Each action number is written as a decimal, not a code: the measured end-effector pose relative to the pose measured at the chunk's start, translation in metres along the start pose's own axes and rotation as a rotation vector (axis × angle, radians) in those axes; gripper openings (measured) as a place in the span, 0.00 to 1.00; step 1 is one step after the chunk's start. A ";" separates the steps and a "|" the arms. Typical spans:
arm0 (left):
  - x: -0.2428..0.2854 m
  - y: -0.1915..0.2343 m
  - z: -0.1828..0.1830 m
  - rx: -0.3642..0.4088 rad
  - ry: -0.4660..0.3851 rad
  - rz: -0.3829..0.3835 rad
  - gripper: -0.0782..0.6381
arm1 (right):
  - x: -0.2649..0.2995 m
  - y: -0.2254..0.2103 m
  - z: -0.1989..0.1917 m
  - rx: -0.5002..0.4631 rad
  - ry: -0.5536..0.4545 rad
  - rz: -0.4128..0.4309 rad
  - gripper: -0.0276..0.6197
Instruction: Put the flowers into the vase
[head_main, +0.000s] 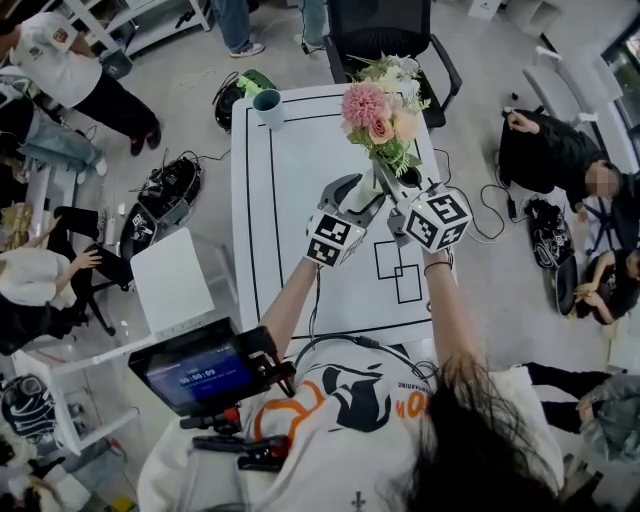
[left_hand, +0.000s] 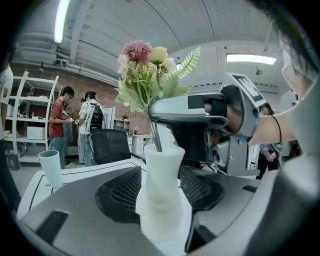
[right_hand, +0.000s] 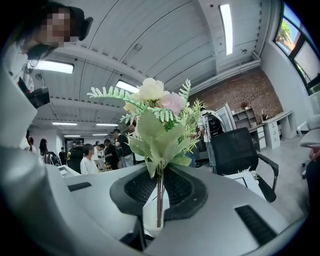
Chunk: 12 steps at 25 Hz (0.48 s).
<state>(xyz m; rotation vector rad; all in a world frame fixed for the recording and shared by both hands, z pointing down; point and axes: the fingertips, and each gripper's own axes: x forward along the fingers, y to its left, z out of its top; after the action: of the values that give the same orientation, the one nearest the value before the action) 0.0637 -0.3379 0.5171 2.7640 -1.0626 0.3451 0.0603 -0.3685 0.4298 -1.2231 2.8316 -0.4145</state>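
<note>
Right gripper (right_hand: 159, 195) pinched nearly closed on the stems of the flowers (right_hand: 161, 112). Bouquet upright, long axis vertical, heads up, stem ends apparently just inside the mouth of the vase (left_hand: 162, 170). Vase stands on the table (head_main: 300, 200) between the left gripper's (left_hand: 161, 200) 2 wide-spread jaws, pads clear of it. Risk: vase is unsteadied, so any sideways drag on the stems could tip it.
</note>
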 end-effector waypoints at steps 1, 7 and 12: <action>0.001 -0.002 0.000 0.008 0.002 -0.005 0.44 | -0.001 -0.001 -0.003 0.005 0.004 -0.001 0.11; 0.006 -0.003 -0.003 0.014 0.011 0.003 0.43 | -0.003 -0.003 -0.008 0.033 0.007 -0.001 0.11; 0.007 -0.005 -0.002 0.033 0.021 -0.001 0.43 | -0.005 -0.001 -0.012 0.015 0.029 -0.004 0.12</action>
<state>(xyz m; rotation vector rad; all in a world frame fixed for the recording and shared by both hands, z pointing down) 0.0721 -0.3384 0.5211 2.7832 -1.0607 0.3935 0.0630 -0.3623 0.4412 -1.2310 2.8452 -0.4560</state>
